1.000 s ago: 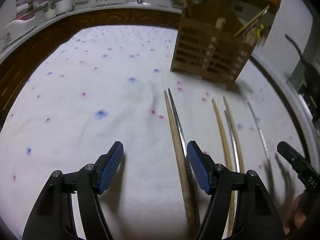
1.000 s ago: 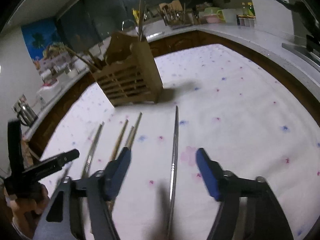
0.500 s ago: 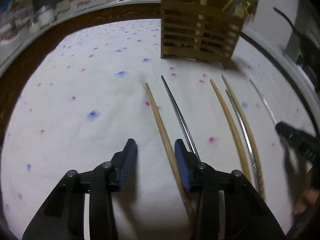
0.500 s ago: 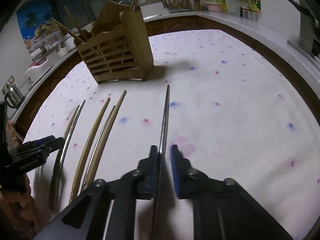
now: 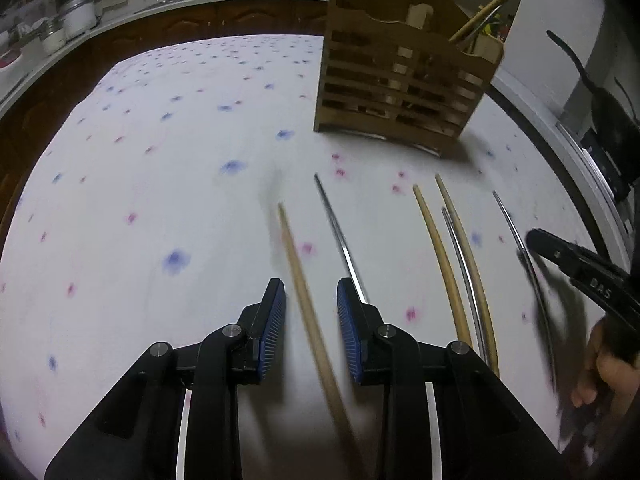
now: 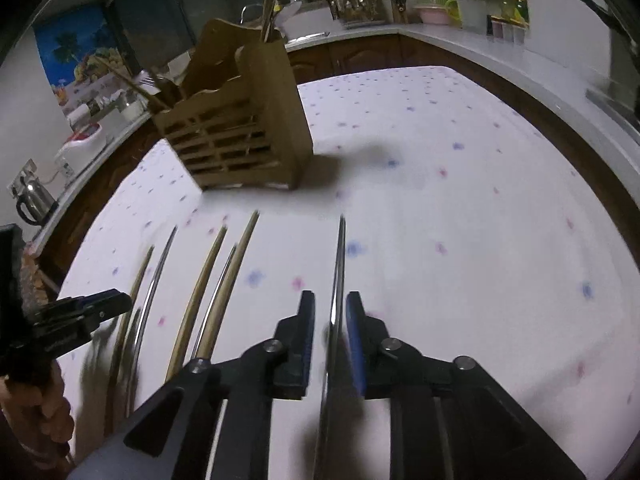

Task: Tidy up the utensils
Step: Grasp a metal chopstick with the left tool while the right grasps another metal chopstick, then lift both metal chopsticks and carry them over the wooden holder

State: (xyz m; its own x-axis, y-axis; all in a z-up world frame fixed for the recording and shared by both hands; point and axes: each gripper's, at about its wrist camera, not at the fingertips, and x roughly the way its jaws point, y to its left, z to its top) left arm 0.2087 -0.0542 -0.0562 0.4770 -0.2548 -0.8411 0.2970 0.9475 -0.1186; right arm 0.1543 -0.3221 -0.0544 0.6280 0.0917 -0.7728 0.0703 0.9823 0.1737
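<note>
Several chopsticks lie side by side on a white flowered cloth [image 5: 160, 184]. My left gripper [image 5: 310, 312] has its jaws partly closed around a wooden chopstick [image 5: 304, 288] that runs between them with gaps on both sides. A metal chopstick [image 5: 340, 236] lies just right of it. My right gripper [image 6: 330, 328] is shut on a metal chopstick [image 6: 340, 264] that points forward, its tip off the cloth. A slatted wooden utensil holder [image 5: 400, 88] stands at the far side and also shows in the right wrist view [image 6: 240, 136], with several utensils inside.
Two wooden chopsticks [image 5: 444, 248] and a metal one lie to the right of my left gripper. The right gripper's side shows in the left wrist view [image 5: 580, 276]. A dark wood counter edge [image 6: 540, 92] rings the cloth; jars, a kettle [image 6: 32, 200] and dishes stand behind.
Both grippers have closed from wide open. The right one closed on the metal chopstick and lifted it. The left one moved over the wooden chopstick and narrowed around it.
</note>
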